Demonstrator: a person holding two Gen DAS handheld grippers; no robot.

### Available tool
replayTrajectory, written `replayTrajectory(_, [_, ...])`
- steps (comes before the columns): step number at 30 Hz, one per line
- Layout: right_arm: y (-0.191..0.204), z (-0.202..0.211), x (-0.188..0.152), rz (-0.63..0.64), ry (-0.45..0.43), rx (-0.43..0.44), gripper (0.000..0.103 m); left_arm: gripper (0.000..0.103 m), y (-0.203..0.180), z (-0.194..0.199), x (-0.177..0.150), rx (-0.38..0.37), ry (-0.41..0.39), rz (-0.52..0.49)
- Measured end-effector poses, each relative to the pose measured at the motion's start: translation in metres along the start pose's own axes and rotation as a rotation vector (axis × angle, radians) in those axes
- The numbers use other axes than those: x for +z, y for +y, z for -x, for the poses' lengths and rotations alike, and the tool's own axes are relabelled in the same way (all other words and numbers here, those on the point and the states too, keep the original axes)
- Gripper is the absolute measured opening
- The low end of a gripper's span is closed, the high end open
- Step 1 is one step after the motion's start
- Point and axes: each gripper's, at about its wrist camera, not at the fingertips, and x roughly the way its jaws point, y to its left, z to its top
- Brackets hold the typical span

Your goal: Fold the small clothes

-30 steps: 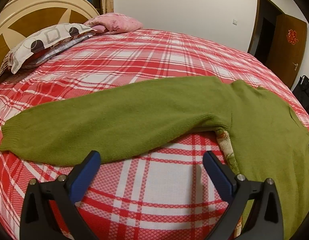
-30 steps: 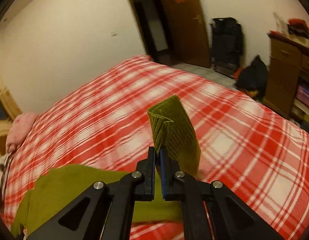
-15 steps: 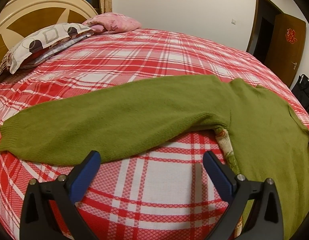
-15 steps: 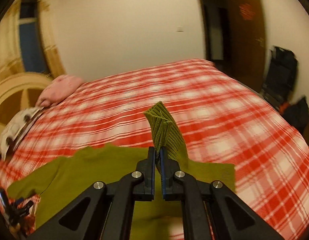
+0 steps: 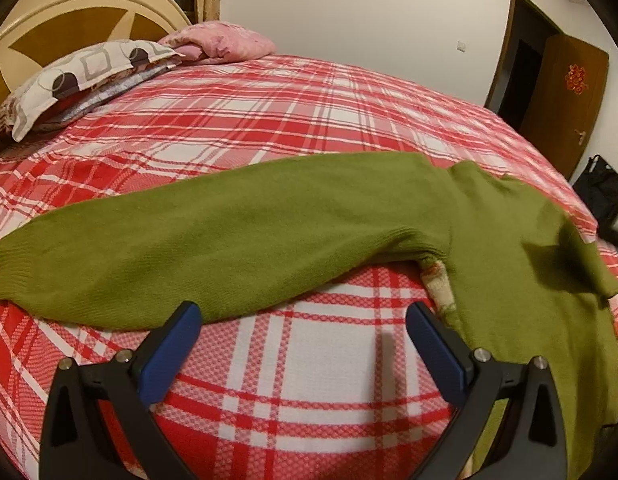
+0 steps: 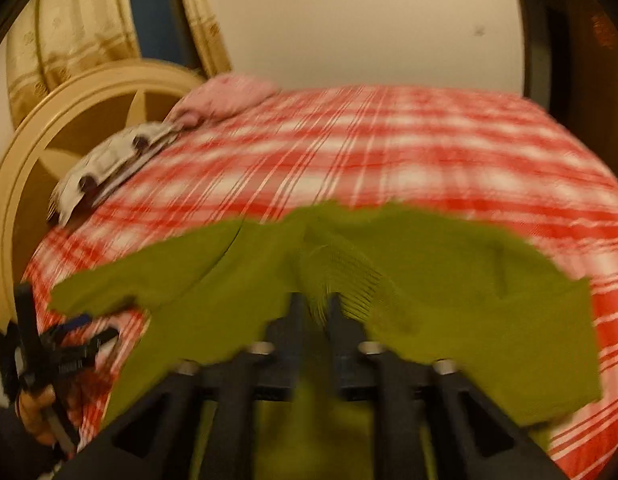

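A green knit sweater [image 5: 509, 248] lies flat on the red plaid bed [image 5: 309, 128]. Its left sleeve [image 5: 213, 240] stretches out toward the headboard side. My left gripper [image 5: 305, 322] hovers open just in front of that sleeve, with nothing between its blue pads. The other sleeve is folded across the sweater body [image 6: 489, 300]. In the blurred right wrist view its ribbed cuff [image 6: 349, 276] lies forward between the fingers of my right gripper [image 6: 315, 308], whose jaws are opening. My left gripper [image 6: 57, 344] also shows at the lower left there, held by a hand [image 6: 35, 412].
Pillows [image 5: 89, 76] and a pink cushion [image 5: 225, 42] lie against the wooden headboard [image 5: 77, 20]. A brown door [image 5: 565, 100] and a black bag [image 5: 601, 190] stand past the bed's right side. Curtains [image 6: 73, 36] hang behind the headboard.
My right gripper swung left over the sweater body, bringing the sleeve across it. The cuff went from standing upright to lying forward, and the jaws parted slightly. The left gripper stayed put.
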Motion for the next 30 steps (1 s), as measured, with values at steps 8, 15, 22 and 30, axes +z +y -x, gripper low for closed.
replayTrajectory(8, [-0.049, 0.076, -0.062, -0.052, -0.052, -0.039, 0.068, 0.103, -0.052, 0.045, 0.024, -0.126, -0.063, -0.128])
replayTrajectory(15, [-0.107, 0.115, -0.108, -0.197, -0.168, -0.216, 0.068, 0.098, -0.166, 0.005, 0.037, -0.255, 0.063, -0.271])
replayTrajectory(22, [-0.129, 0.130, -0.128, -0.210, -0.251, -0.244, 0.068, 0.063, -0.230, -0.047, 0.038, -0.308, 0.193, -0.261])
replayTrajectory(30, [-0.128, 0.132, -0.129, -0.191, -0.281, -0.226, 0.068, 0.053, -0.255, -0.069, 0.032, -0.340, 0.235, -0.272])
